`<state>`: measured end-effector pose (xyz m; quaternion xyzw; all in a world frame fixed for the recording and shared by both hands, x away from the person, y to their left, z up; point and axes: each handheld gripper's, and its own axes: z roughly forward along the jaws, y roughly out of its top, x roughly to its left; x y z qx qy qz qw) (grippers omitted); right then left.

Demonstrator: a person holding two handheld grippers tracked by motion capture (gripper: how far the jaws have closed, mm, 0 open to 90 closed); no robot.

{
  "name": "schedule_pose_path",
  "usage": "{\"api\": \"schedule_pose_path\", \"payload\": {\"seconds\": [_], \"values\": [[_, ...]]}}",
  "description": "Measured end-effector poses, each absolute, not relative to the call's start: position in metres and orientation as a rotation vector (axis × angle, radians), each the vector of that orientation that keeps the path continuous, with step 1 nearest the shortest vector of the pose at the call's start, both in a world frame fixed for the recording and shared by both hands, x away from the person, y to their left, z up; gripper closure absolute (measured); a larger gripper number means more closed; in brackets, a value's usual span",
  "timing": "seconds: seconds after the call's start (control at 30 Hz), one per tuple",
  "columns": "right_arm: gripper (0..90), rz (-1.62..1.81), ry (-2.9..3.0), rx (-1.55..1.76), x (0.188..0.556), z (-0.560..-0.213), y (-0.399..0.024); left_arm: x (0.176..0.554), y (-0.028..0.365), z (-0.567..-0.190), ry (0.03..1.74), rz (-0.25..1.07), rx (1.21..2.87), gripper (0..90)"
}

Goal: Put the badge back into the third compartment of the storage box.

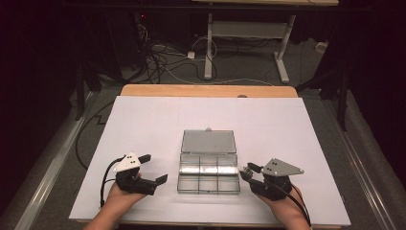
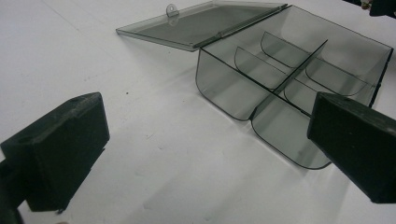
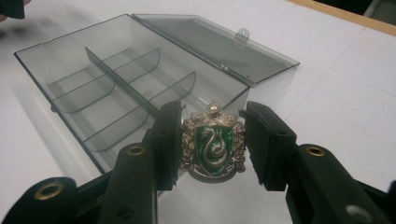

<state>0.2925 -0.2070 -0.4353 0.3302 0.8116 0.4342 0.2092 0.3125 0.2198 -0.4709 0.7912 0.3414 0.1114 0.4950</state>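
While my right claw [image 3: 210,140] clamps the green crest badge [image 3: 212,147] by its side edges beside the open box [image 3: 140,79] | likely stiff, light, slippery metal | left claw [image 2: 205,140] apart, empty.

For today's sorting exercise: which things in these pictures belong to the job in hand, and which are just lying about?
In the job:
green crest badge, clamped in the right gripper
clear divided box, lid open
left gripper, jaws open

Lying about:
floor cables
white desk frame behind the table
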Motion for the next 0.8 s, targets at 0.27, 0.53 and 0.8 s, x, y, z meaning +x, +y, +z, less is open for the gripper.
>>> {"api": "schedule_pose_path", "payload": {"seconds": [0.27, 0.53, 0.8], "values": [[59.1, 1.21, 2.264, 0.896, 0.302, -0.432, -0.197, 0.314, 0.219, -0.472, 0.823, 0.258, 1.925, 0.0], [59.1, 1.209, 2.266, 0.888, 0.309, -0.43, -0.19, 0.314, 0.218, -0.472, 0.819, 0.256, 1.923, 0.0], [59.1, 1.217, 2.279, 0.871, 0.316, -0.43, -0.182, 0.313, 0.219, -0.472, 0.819, 0.256, 1.923, 0.0]]}}
